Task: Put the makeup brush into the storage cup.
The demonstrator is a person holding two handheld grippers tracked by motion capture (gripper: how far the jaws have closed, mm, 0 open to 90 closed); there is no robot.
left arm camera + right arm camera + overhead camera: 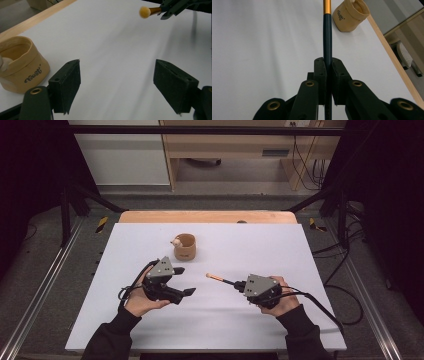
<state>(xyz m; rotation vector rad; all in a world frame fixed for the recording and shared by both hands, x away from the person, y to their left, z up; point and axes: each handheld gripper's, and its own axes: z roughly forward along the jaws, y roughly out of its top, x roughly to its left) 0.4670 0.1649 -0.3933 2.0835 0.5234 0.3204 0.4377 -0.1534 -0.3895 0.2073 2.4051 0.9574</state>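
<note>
High view, landmark: tan pouch (185, 247) standing on the white surface (225, 320).
Right tongs (239, 284): clamped on a dark-handled brush (220, 279), below and right of the pouch.
Left tongs (183, 281): spread apart, holding nothing, just below the pouch.

A tan fabric pouch (184, 247) bearing dark lettering is sitting on a white table (260, 320); the brush (327, 30) is showing a dark handle, gold band.
</note>
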